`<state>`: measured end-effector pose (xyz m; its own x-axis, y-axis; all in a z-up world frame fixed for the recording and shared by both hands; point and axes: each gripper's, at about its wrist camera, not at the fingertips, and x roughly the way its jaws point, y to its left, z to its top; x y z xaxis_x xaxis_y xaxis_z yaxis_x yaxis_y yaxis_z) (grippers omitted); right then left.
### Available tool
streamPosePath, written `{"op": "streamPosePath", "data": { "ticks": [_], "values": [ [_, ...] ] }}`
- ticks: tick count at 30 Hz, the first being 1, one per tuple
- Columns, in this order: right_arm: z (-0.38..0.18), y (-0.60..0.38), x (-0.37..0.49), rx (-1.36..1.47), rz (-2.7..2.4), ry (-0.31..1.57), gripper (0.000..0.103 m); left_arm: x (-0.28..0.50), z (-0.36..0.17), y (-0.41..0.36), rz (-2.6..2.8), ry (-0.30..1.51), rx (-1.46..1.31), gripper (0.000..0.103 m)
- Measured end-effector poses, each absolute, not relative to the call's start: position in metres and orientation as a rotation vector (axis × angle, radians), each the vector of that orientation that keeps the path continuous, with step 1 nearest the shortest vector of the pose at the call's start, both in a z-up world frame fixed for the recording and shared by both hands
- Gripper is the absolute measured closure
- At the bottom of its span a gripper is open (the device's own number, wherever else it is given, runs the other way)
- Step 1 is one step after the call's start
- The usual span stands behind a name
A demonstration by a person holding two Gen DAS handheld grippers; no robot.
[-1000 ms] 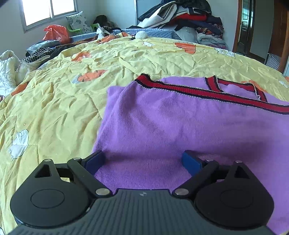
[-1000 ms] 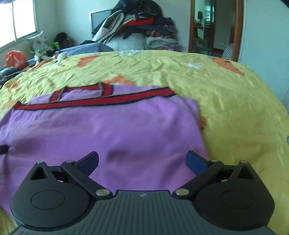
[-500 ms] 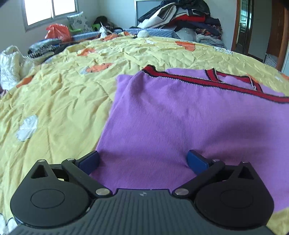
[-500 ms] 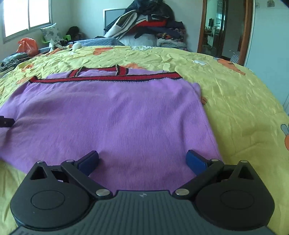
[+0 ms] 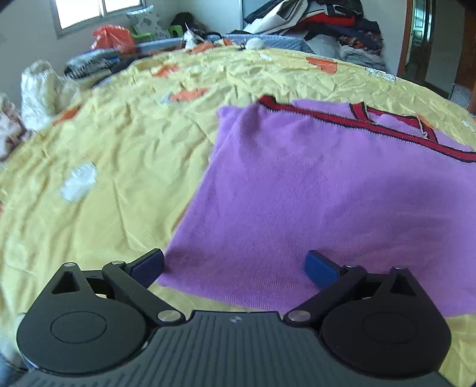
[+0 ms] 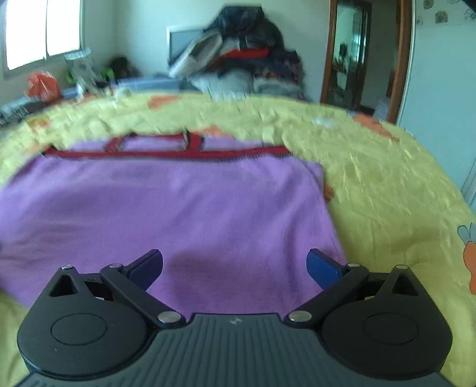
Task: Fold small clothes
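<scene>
Behind the bed a big heap of clothes [image 5: 324, 20] stood against the wall, and the bed itself was covered with a wrinkled yellow quilt [image 5: 119, 154], on which the purple sweater [image 5: 312, 190] lay flat, its red trim [image 5: 351, 122] on the far side from me. My left tongs [image 5: 235, 265] were spread wide and held nothing; they hovered at the near left corner of the sweater, the left finger just over the quilt beside the edge. My right tongs [image 6: 235, 265] were also wide and empty, over the near right part of the sweater [image 6: 178, 214]. I judged that the risk was in the grasp: if I closed too deep, the soft quilt could come up together with the hem, and the fold would drag the bedding. If one side caught only one layer of the knit, the sweater could open or slide crooked. The right view was blurred, so the exact edge there was hard for me to place.
</scene>
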<state>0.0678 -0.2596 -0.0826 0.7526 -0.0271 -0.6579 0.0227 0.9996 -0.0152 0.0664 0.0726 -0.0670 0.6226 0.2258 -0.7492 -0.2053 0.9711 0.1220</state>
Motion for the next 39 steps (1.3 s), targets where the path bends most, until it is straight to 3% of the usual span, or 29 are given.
{"op": "streamPosePath", "data": {
  "ticks": [9,17,37,39],
  "values": [
    [-0.09,-0.264,0.055,0.022,0.01,0.742,0.0,0.148,-0.036,0.012,0.154,0.843,0.079,0.0],
    [-0.089,-0.267,0.052,0.018,0.012,0.738,0.0,0.231,-0.074,0.009,0.157,0.92,0.047,0.0],
    [-0.08,-0.256,0.054,-0.015,-0.005,0.734,0.0,0.169,-0.08,0.034,0.084,0.727,0.011,0.0],
    [-0.067,-0.247,0.052,-0.011,0.03,0.657,0.0,0.149,-0.078,0.042,0.067,0.709,-0.029,0.0]
  ]
}}
